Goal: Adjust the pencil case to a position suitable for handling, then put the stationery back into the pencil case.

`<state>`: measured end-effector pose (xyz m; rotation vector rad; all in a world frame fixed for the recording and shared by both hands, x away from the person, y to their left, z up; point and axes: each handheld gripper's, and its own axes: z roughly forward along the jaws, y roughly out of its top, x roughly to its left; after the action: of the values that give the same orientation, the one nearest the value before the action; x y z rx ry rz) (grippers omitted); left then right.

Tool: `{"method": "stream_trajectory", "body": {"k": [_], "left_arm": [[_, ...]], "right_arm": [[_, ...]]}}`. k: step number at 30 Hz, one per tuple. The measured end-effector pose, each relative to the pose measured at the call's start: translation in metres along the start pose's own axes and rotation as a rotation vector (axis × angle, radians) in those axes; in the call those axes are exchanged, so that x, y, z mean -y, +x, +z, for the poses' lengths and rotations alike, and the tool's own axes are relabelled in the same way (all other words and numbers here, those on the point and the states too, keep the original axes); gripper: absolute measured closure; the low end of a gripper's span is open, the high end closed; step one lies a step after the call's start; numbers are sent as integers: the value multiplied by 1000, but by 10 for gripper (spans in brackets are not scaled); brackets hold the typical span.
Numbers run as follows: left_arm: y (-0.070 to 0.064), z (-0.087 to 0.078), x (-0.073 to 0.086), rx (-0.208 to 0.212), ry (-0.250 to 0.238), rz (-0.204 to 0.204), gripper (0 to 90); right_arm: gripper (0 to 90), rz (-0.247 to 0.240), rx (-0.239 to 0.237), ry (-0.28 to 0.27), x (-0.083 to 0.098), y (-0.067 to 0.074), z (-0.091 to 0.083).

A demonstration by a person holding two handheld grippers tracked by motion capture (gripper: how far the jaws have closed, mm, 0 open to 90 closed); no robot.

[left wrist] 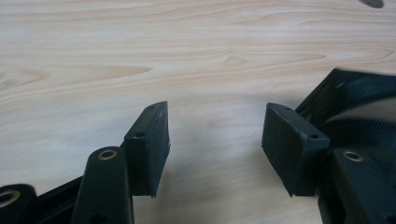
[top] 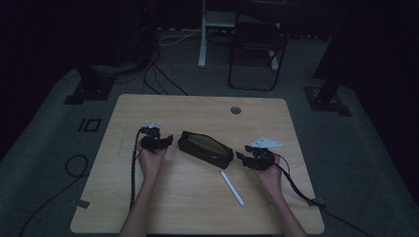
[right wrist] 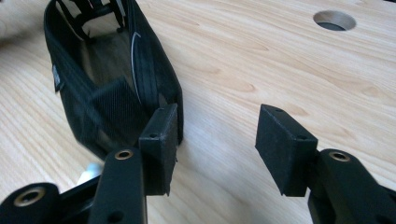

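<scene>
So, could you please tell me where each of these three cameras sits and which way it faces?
High view: above the person's side, facing forward and down on the wooden table; forearms, left gripper and right gripper flank an open black pouch; a white pen lies nearer.
Left gripper view: rides the left gripper, low over the tabletop; open jaws, pouch at right.
Right gripper view: rides the right gripper; open jaws, pouch at left.
Shared: all show the pouch and the table's cable hole.

A black mesh pouch (top: 205, 149) and white pen (top: 232, 188) on a pale wood-grain table (top: 197, 207).
</scene>
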<state>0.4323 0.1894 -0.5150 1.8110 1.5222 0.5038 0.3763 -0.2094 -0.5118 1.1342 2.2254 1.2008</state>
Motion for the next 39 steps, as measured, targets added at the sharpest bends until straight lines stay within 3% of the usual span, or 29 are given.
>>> {"method": "stream_trajectory", "body": {"k": [5,10,17,25,30,35,39], "left_arm": [[14,-23,11,-38,1,32,404],[19,-40,19,-25,-20,30,395],[17,-53,20,-4,-51,47,396],[10,-65,16,19,-85,109,396],[9,-72,11,47,-95,195,396],[7,-76,7,76,-72,305,396],[8,-78,9,81,-45,351,390]], "right_arm": [[490,-11,7,20,6,-3,-12],[487,-10,6,32,10,-4,-19],[479,-14,12,37,11,0,-26],[442,-7,21,38,17,1,-38],[411,-5,10,45,22,8,-48],[387,-27,-7,56,29,18,-50],[385,-45,-20,78,34,29,-48]]}}
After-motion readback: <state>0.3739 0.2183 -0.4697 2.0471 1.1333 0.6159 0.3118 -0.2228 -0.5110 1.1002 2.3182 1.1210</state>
